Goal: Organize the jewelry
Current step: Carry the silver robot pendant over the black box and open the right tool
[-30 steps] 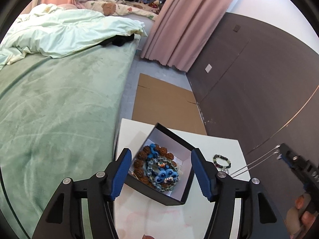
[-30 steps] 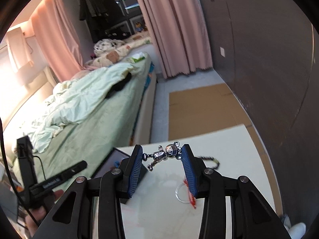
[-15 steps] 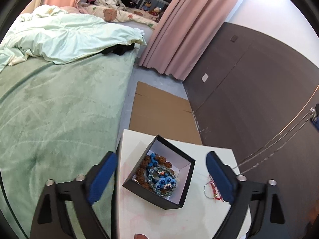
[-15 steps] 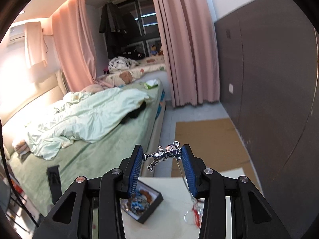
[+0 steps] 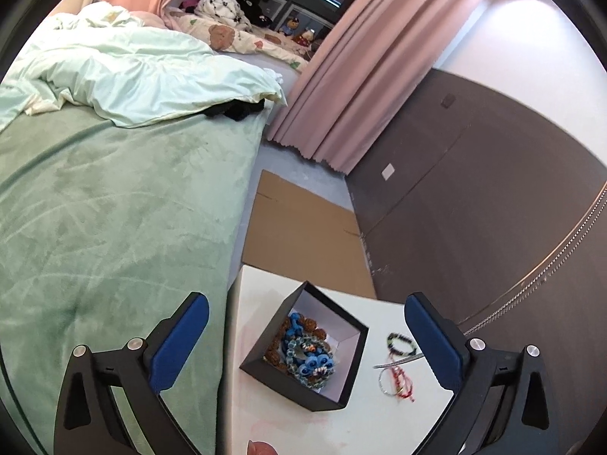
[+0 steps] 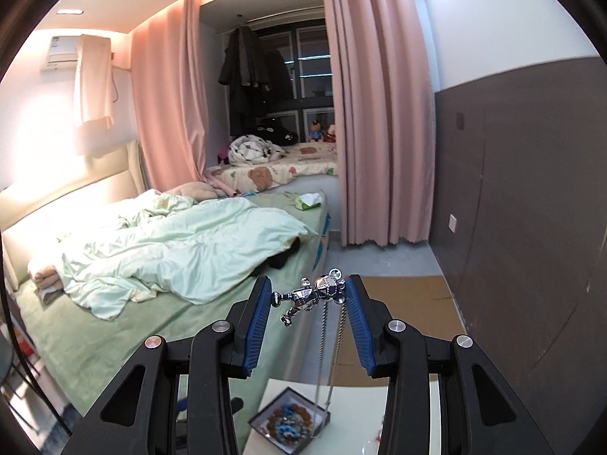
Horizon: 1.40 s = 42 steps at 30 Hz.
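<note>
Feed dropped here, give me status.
Left tongs opening, empty. Right tongs shut on silver pendant, chain dangling above jewelry box. Nothing blocking.

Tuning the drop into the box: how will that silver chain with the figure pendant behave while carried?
Likely limp: the chain hangs straight down from the pendant clamped in the right gripper. Probably swings when moved. The metal figure looks smooth, so it may slip.

box (image 5: 353,375): 1 | loose bracelets (image 5: 401,342): 2 | pendant necklace (image 6: 311,295): 1 | table (image 5: 258,311): 1
</note>
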Tool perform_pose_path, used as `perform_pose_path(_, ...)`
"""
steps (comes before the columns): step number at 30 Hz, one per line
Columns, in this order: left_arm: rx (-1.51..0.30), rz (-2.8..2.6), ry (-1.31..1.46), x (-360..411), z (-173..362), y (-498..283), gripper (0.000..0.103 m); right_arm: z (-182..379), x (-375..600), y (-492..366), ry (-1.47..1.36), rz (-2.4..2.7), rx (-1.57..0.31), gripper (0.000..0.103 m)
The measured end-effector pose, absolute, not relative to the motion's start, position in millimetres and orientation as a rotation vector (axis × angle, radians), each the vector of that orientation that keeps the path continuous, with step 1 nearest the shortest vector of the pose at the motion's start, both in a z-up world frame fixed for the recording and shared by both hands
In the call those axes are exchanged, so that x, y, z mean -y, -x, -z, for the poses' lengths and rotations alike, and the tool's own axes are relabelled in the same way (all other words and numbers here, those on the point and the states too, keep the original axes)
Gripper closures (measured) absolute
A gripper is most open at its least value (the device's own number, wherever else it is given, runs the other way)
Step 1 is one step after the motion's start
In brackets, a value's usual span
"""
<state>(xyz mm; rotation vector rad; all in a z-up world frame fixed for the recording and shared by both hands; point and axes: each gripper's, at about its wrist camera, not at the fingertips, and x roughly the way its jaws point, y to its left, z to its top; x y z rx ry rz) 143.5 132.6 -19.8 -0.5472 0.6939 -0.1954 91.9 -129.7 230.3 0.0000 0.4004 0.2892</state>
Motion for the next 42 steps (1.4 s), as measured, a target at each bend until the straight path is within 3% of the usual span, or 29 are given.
perform_pose_path(14, -0.663, 0.196, 0.561, -142, 23, -145, 0.000, -203, 94, -124, 0.015, -0.321, -0.433, 0.062)
perform_pose_path(38, -0.696, 0.098, 0.514, -161, 28, -152, 0.000, -6, 110, -182, -0.170, -0.370, -0.836, 0.061)
perform_pose_path(39, -0.706, 0.101, 0.517, -161, 29, -153, 0.000, -1, 111, -183, -0.181, -0.387, -0.853, 0.060)
perform_pose_path(41, -0.711, 0.104, 0.517, -160, 29, -153, 0.000, 4, 115, -183, -0.208, -0.417, -0.882, 0.045)
perform_pose_path(42, -0.711, 0.102, 0.513, -160, 29, -152, 0.000, 4, 117, -182, -0.214, -0.420, -0.879, 0.043)
